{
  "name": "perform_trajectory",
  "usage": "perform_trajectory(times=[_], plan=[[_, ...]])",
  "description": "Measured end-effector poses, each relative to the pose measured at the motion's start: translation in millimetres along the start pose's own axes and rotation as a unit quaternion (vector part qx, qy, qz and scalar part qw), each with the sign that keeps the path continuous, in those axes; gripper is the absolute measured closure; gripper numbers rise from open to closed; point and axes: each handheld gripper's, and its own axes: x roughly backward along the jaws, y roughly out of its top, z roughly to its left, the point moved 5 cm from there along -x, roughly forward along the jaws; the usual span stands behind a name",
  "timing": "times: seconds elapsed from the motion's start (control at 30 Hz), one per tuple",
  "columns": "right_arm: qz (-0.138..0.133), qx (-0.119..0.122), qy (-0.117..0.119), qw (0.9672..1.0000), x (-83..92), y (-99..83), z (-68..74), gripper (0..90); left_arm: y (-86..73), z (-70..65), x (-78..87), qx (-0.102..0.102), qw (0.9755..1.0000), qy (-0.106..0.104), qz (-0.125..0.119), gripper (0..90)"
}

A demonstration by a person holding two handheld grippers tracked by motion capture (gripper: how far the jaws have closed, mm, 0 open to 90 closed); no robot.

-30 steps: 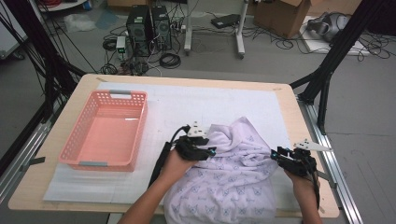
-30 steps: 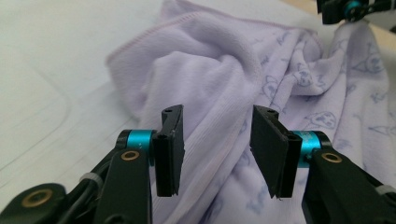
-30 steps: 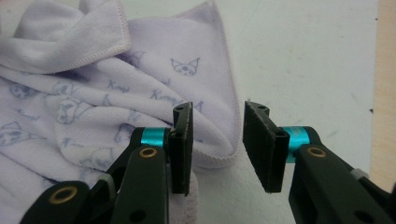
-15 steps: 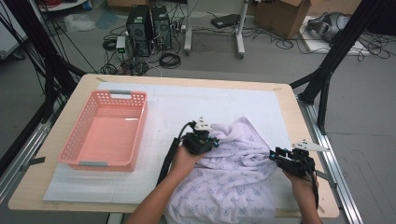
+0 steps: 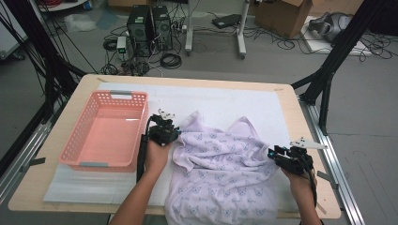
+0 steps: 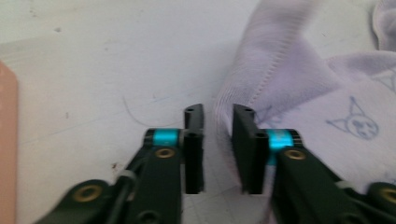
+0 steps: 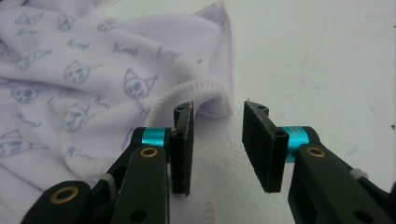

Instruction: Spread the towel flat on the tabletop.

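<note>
Garment (image 5: 225,173) lies rumpled on the desk (image 5: 281,93), left gripper (image 6: 218,135) and right gripper (image 7: 215,142) at opposite edges, fingers parted around hems, unclamped, probably to spread it.

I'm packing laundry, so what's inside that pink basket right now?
The pink basket looks empty: its bare bottom shows in the high view. The near wall hides a strip of the bottom.

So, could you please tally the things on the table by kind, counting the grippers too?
Basket, pink: 1
Garment, lilac with cat print: 1
Mat, white: 1
Grippers, left and right: 2
Total: 5
</note>
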Motion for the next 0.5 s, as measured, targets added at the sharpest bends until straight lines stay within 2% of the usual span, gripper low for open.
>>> perform_trajectory(times=[0.07,0.13,0.17,0.23,0.33,0.37,0.47,0.5], plan=[[-0.003,-0.002,-0.001,1.0,-3.4,6.3,-3.0,62.5,4.1,-0.5,-0.2,0.009,0.9992,-0.03,-0.022,56.3],[-0.001,0.0,0.0,1.0,-9.4,15.1,-5.8,61.2,7.1,-1.3,-5.0,0.005,0.9981,-0.057,-0.023,52.0],[0.002,0.004,0.0,1.0,-13.2,20.2,-7.0,60.5,8.7,-1.0,-9.0,0.008,0.998,-0.059,-0.02,51.1],[0.006,0.011,0.005,0.9999,-21.7,31.0,-7.9,57.4,10.6,0.1,-19.1,0.026,0.9966,-0.076,-0.02,48.7],[0.017,0.016,0.016,0.9996,-37.8,44.6,-10.5,54.0,8.9,4.2,-38.2,0.047,0.9956,-0.08,0.004,45.5],[0.025,0.018,0.013,0.9995,-44.0,48.0,-12.4,53.1,7.5,5.4,-44.0,0.048,0.9957,-0.077,0.016,45.1],[0.039,0.02,0.016,0.9989,-62.9,56.0,-15.0,51.6,1.4,2.6,-58.7,0.042,0.9942,-0.089,0.043,45.1],[0.046,0.026,0.013,0.9985,-70.0,57.8,-15.1,50.9,1.9,2.0,-58.9,0.028,0.9958,-0.079,0.038,46.1]])
